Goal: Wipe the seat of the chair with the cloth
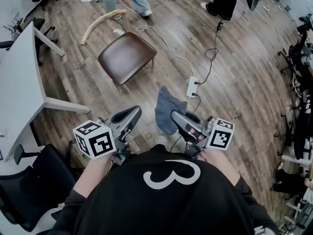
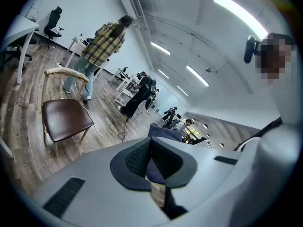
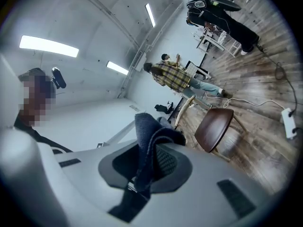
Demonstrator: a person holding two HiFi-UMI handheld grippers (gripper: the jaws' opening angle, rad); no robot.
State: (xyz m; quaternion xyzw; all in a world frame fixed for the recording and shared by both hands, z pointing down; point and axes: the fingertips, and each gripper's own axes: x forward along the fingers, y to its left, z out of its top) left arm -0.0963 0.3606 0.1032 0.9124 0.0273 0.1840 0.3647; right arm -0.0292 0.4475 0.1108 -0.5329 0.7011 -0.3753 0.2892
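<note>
Right gripper (image 1: 175, 116) jaws clenched on blue-grey cloth (image 1: 165, 109), held in air. Left gripper (image 1: 133, 114) jaws closed together, empty. Brown chair seat (image 1: 126, 57) ahead on wooden floor (image 1: 234, 82), well apart from cloth. Likely stage: cloth in hand, wiping not yet begun; approach and whole wipe left.

Open office: white desk (image 1: 19, 77), swivel chair (image 1: 30, 185)

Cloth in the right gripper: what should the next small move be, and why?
Probably carry the right gripper forward and down toward the chair. Its jaws are shut on the cloth, so the grasp looks done, but the chair stands ahead on the floor, clearly apart from the cloth, and nothing touches its brown seat yet.
</note>
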